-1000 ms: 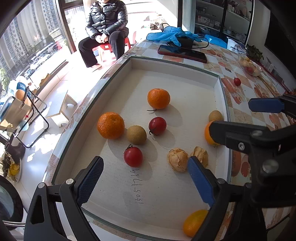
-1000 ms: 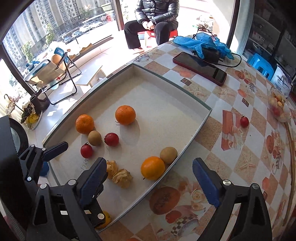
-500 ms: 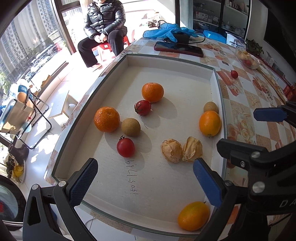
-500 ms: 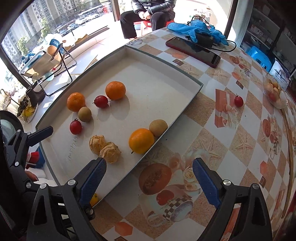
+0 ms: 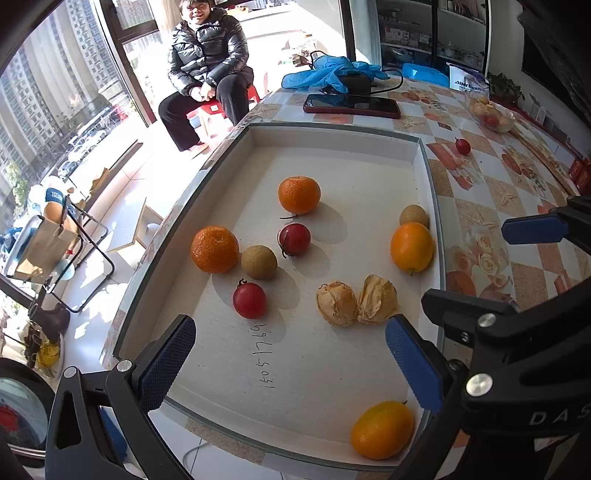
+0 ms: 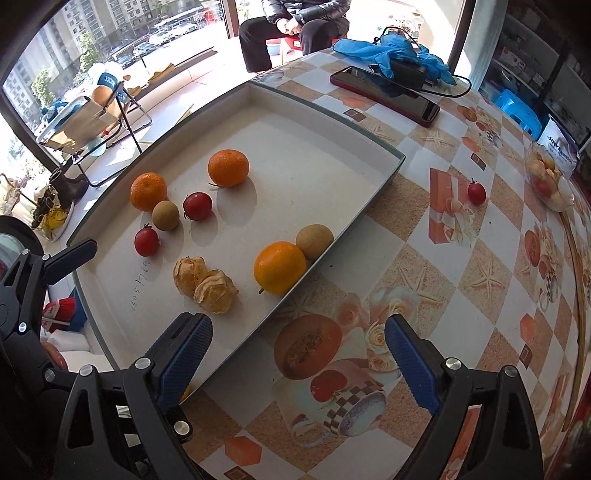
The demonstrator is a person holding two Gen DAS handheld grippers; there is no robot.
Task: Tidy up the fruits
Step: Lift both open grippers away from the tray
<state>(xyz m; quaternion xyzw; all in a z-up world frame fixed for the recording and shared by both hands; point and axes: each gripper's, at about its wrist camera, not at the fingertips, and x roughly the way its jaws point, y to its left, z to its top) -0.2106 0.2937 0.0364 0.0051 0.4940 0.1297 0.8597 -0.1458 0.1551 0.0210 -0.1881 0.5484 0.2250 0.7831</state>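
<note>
Sunlit tiled floor [image 5: 122, 206] beneath tall windows [image 5: 55, 74]; shelving [image 5: 417, 33] behind.

Phone [image 5: 351, 105], blue gloves [image 5: 334, 74], seated person [image 5: 207, 70].

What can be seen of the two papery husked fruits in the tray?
The two husked fruits look like physalis in dry, tan, crinkled papery husks with visible veins. Both husks seem closed, so no berry shows. They lie side by side, touching each other, on the white floor of the tray, toward its near end. In the right wrist view they sit left of the smooth orange fruit, apart from it. No gripper touches them.
</note>
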